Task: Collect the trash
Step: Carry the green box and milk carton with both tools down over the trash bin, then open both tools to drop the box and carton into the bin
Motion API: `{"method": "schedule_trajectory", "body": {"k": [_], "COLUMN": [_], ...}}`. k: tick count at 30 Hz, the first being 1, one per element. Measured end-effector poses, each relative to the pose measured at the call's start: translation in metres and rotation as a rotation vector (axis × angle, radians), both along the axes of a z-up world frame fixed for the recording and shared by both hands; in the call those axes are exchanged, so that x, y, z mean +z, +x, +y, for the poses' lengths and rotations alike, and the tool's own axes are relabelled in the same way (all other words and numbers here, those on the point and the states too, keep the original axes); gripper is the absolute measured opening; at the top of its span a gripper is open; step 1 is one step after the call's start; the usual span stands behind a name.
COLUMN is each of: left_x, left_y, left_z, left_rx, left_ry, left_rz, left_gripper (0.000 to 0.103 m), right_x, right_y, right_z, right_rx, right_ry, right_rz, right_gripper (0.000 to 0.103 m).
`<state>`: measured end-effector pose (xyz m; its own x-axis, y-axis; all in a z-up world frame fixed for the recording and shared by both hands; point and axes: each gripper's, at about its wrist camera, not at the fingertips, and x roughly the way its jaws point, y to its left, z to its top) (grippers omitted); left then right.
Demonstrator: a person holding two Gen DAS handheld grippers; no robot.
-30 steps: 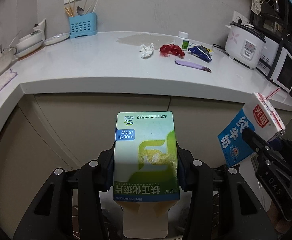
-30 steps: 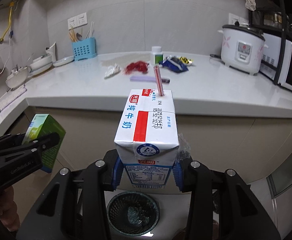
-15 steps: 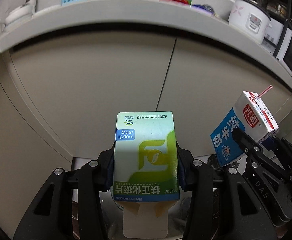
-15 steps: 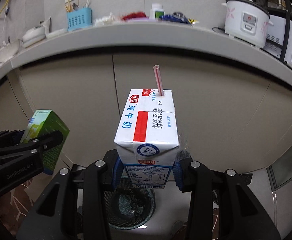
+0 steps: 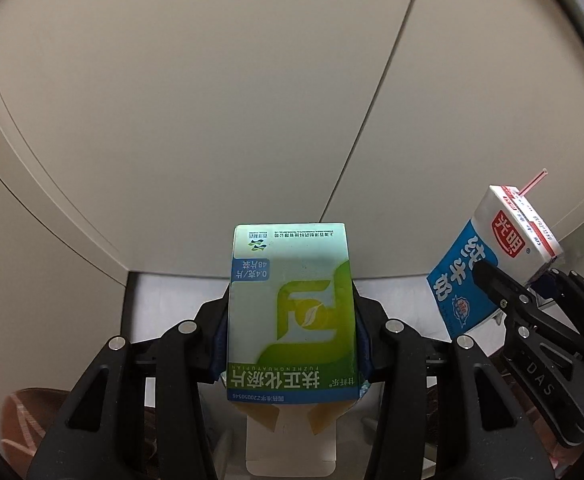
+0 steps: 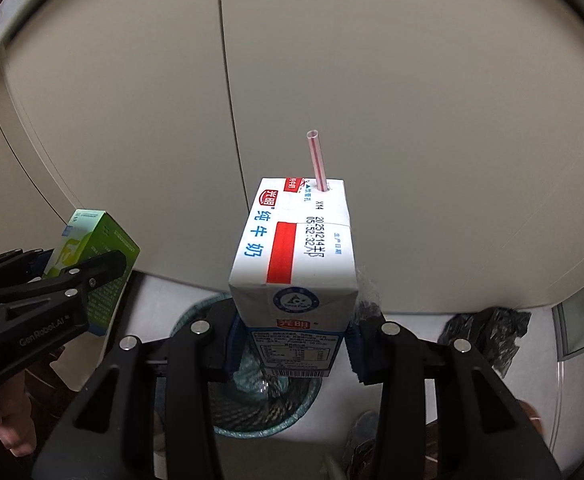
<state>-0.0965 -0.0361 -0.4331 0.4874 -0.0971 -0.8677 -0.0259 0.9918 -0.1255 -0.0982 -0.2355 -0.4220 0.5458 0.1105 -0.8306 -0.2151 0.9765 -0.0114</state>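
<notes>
Here, left gripper (image 5: 290, 332): fingers clamped on green medicine box (image 5: 290, 312), long axis pointing away toward the cabinet doors (image 5: 252, 100), lower flaps open. Right gripper (image 6: 292, 344): fingers clamped on milk carton (image 6: 292, 252), upright, striped straw (image 6: 318, 160) rising from its top. Directly below the carton, mesh waste bin (image 6: 228, 412), lined; contents hard to make out. Right of the bin, crumpled black bag (image 6: 488, 332) on the floor.

Mesh bin (image 6: 292, 424) largely hidden behind milk carton (image 6: 292, 256) and right gripper (image 6: 292, 354); contents indistinct. Green box (image 5: 290, 312) flaps cut off below.
</notes>
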Motion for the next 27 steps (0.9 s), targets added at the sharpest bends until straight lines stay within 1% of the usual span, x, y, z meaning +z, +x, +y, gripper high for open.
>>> {"method": "schedule_trajectory", "body": {"k": [5, 7, 8, 10, 12, 14, 15, 20, 22, 23, 27], "left_x": [-0.045, -0.065, -0.076, -0.098, -0.111, -0.125, -0.130, -0.151, -0.154, -0.151, -0.155], "left_y": [0.013, 0.016, 0.018, 0.024, 0.024, 0.024, 0.023, 0.023, 0.022, 0.020, 0.020], "left_z": [-0.004, -0.007, -0.008, -0.008, -0.009, -0.008, -0.007, -0.012, -0.018, -0.024, -0.024], "left_rx": [-0.014, -0.034, -0.038, -0.046, -0.073, -0.081, -0.084, -0.112, -0.121, -0.126, -0.123], "left_ry": [-0.006, 0.011, 0.022, 0.008, 0.008, -0.007, -0.028, -0.042, -0.034, -0.035, -0.020], "left_rz": [0.064, 0.090, 0.116, 0.179, 0.189, 0.221, 0.239, 0.294, 0.300, 0.304, 0.307], "left_gripper": [0.046, 0.046, 0.047, 0.046, 0.047, 0.046, 0.046, 0.047, 0.047, 0.047, 0.049], "right_x": [-0.040, -0.057, -0.065, -0.080, -0.093, -0.103, -0.106, -0.117, -0.121, -0.122, -0.123], "right_y": [0.010, 0.012, 0.012, 0.015, 0.016, 0.018, 0.020, 0.024, 0.025, 0.026, 0.025], "right_z": [0.004, 0.003, 0.004, 0.004, 0.003, 0.004, 0.005, 0.005, 0.007, 0.007, 0.007], "right_rx": [0.025, 0.036, 0.041, 0.053, 0.058, 0.059, 0.061, 0.059, 0.060, 0.059, 0.058], "right_ry": [-0.005, -0.003, -0.010, -0.033, -0.045, -0.045, -0.042, -0.022, -0.020, -0.022, -0.016], "right_rz": [0.069, 0.093, 0.105, 0.131, 0.156, 0.181, 0.191, 0.219, 0.225, 0.228, 0.233], "right_gripper": [0.039, 0.039, 0.039, 0.039, 0.039, 0.039, 0.039, 0.039, 0.039, 0.039, 0.039]}}
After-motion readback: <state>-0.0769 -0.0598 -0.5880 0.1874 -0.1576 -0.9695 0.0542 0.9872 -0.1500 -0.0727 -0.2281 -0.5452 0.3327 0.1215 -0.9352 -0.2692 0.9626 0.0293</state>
